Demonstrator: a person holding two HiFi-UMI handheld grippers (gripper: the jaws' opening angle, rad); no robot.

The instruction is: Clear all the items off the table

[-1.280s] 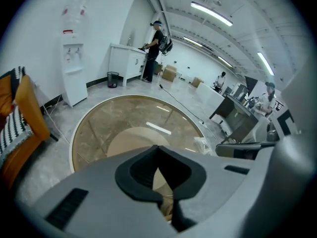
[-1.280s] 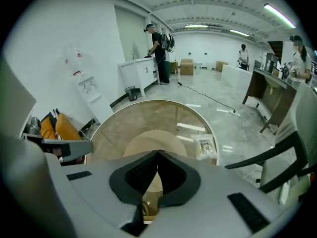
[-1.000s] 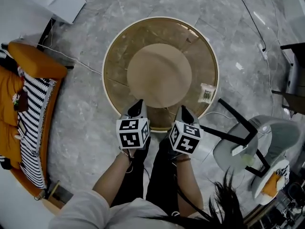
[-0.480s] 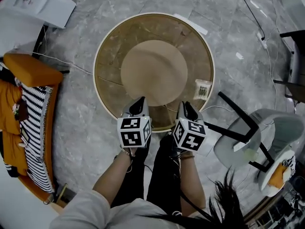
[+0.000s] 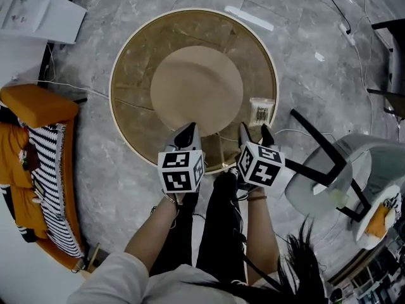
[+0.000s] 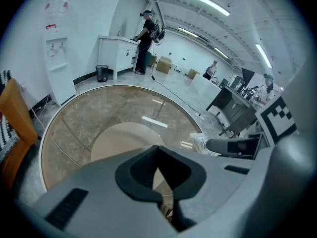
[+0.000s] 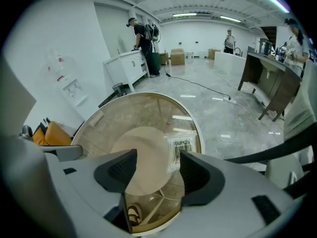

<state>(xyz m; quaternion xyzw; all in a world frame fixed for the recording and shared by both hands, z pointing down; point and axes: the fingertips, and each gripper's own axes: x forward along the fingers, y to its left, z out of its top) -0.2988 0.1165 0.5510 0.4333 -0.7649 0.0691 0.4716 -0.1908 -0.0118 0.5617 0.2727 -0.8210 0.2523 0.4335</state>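
Right hand-held gripper (image 5: 255,130): jaws, shut a second ago, now opening, nothing between them. Packet (image 5: 261,111) lies just ahead, right of frame centre, on tabletop (image 5: 136,113). Likely pre-grasp. Left hand-held gripper (image 5: 188,133) closed, empty.

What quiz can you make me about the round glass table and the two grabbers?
1. True or false: the left gripper has its jaws shut.
2. What lies on the glass table? A: a clear packet. B: a red cup. C: a book.
3. Fill in the gap: the packet lies nearer the ____ gripper.

Key
1. True. Its jaws are together with nothing between them.
2. A. It lies flat near the table's edge.
3. Right. The right gripper points at the packet, and its jaws are opening. The packet lies just ahead of them and is not gripped.
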